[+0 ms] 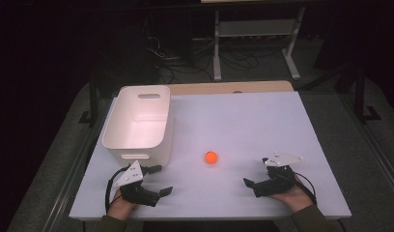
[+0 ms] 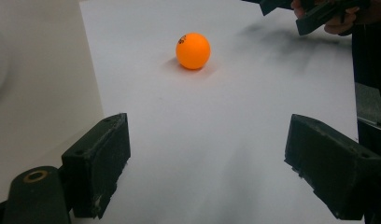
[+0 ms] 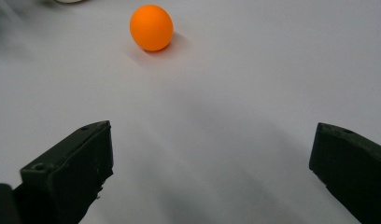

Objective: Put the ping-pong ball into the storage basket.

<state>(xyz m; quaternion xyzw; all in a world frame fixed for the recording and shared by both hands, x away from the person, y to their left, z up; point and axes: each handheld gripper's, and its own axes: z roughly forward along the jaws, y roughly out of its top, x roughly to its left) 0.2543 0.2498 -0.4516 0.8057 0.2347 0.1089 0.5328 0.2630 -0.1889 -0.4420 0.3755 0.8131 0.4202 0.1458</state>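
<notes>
Both hand-held grippers, left (image 1: 159, 180) and right (image 1: 257, 172), gape wide, empty, near the orange ball (image 1: 211, 157).

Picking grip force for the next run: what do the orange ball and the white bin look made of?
Orange ball: looks like thin hard plastic, matte to satin, with a small dark printed mark near the top; probably a table tennis ball. White bin: seems moulded plastic, smooth and slightly glossy, with rounded corners and a cut-out handle slot. Neither material can be confirmed by sight alone.

ball (image 1: 211, 157) on table (image 1: 262, 121), right of bin (image 1: 139, 123)
</notes>
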